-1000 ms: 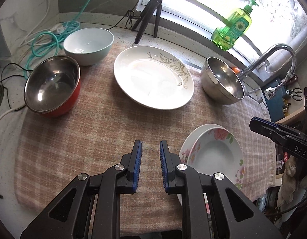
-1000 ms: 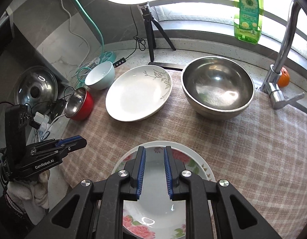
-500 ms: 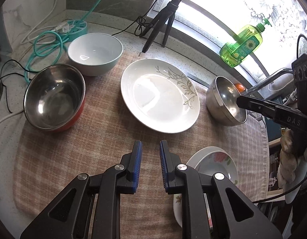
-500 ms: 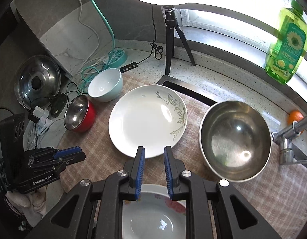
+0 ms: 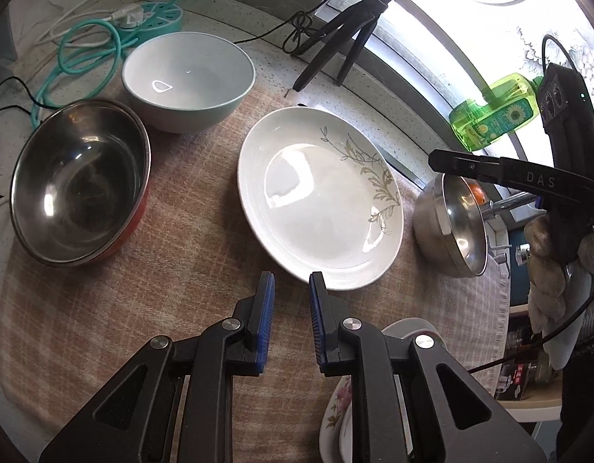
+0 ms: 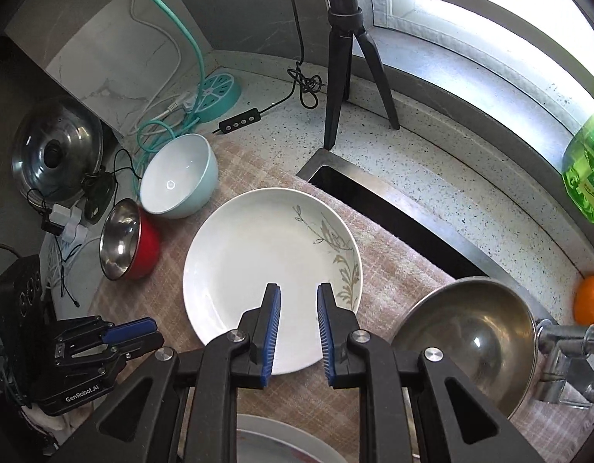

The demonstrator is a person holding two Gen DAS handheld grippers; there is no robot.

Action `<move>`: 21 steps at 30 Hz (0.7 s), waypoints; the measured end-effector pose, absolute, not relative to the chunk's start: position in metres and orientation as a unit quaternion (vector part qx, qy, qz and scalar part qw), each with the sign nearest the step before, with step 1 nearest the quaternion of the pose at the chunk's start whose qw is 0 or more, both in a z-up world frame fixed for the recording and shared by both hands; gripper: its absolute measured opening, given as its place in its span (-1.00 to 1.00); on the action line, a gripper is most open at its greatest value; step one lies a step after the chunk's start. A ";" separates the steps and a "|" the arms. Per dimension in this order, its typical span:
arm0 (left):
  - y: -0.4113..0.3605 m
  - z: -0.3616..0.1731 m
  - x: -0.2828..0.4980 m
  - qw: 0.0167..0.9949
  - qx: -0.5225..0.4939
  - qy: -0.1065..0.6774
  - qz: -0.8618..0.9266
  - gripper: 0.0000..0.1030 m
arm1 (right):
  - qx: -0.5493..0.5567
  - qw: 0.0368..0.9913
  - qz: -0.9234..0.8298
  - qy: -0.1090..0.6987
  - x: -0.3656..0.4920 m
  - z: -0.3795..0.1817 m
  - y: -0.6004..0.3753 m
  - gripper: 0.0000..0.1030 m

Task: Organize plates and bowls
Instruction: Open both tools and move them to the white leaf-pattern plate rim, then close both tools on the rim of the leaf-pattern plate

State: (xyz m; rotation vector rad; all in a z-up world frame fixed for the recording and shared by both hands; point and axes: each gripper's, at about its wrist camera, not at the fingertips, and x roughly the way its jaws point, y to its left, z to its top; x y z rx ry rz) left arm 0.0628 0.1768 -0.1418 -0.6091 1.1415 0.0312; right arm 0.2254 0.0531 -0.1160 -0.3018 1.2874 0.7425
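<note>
Kitchen counter (image 6: 432, 162) under window, checked cloth (image 5: 104, 308) keeps dishes from sliding. Leaf plate (image 6: 271, 266) mid-cloth; bowls flank it. Both grippers (image 5: 291, 293) (image 6: 297, 305) near its rim, fingers narrowly parted, holding nothing.

Checked cloth (image 5: 204, 270): woven fabric, matt, rough.
Leaf-pattern plate (image 5: 320, 200): glazed ceramic, glossy, smooth.
Pale green bowl (image 5: 188, 81): glazed ceramic, shiny inside.
Red-sided bowl (image 5: 78, 181): polished metal inside, red coat outside.
Large steel bowl (image 6: 474, 339): brushed metal, reflective.
Countertop (image 6: 432, 177): speckled stone, smooth.
Detergent bottle (image 5: 493, 115): translucent green plastic.
</note>
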 end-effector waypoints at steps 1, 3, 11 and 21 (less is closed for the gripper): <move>0.178 -0.144 0.064 0.796 -0.287 0.533 0.017 -0.69 | -0.136 0.721 0.338 0.589 0.231 -0.119 0.056 -0.65; 0.180 -0.147 0.066 0.792 -0.295 0.533 0.021 -0.69 | -0.133 0.710 0.339 0.602 0.242 -0.127 0.060 -0.65; 0.188 -0.157 0.076 0.777 -0.334 0.532 0.040 -0.69 | -0.158 0.696 0.326 0.620 0.269 -0.154 0.070 -0.65; 0.193 -0.164 0.088 0.768 -0.350 0.533 0.064 -0.69 | -0.146 0.684 0.315 0.641 0.294 -0.175 0.068 -0.65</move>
